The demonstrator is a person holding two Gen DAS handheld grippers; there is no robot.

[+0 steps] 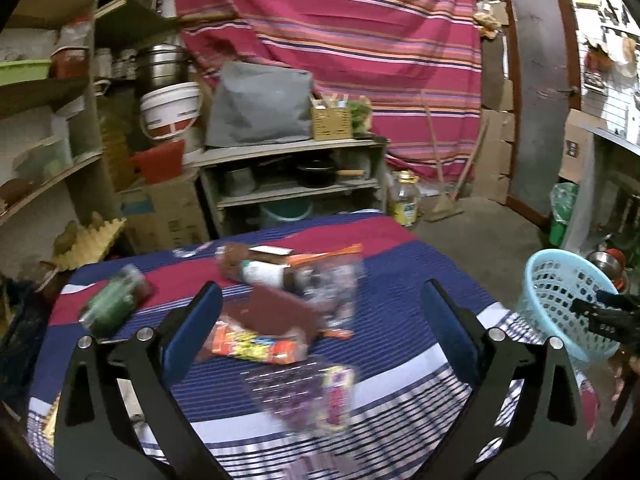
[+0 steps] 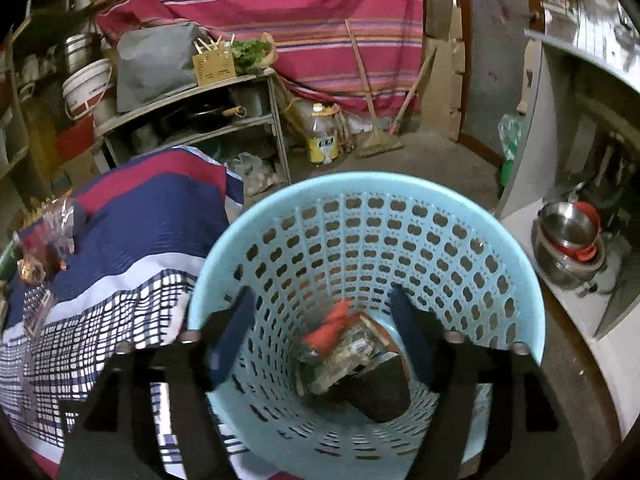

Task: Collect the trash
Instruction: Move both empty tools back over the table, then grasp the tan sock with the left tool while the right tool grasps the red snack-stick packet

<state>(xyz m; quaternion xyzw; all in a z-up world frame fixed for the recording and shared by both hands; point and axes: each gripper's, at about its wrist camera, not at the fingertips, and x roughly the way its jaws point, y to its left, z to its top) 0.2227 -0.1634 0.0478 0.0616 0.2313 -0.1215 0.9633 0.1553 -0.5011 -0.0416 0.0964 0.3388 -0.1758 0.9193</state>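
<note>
Hovering with its jaws spread wide and gripping nothing, the left gripper (image 1: 322, 328) is looking down on a heap of trash lying on the counter's striped cloth (image 1: 400, 264). Directly between its blue pads (image 1: 196, 328) an orange snack wrapper (image 1: 256, 346) is lying flat, with a brown cardboard piece (image 1: 280, 312) partly over its far edge; nearer the camera a clear plastic packet (image 1: 304, 396) with pink print is blurring across the stripes. Farther out a brown bottle with a white label (image 1: 256, 270) is resting on its side, a crumpled clear bag (image 1: 336, 288) is touching it, and a green container (image 1: 114, 300) is sitting apart on the left. Motion blur is hiding finer detail. The right gripper (image 2: 320, 336) is hanging over the light blue basket (image 2: 520, 264), jaws likewise released and empty, while a red and clear wrapper (image 2: 340, 340) and a dark lump (image 2: 384, 392) are lying at the bottom; the basket is standing just beside the counter's edge. The wrappers are probably feather-light, limp and slick, so pinching a raised fold or a bunched middle looks safer than clamping a flat edge. The cardboard seems stiff enough to take by its edge. The bottle is likely heavier and prone to rolling, so a grip across its body looks best.
</note>
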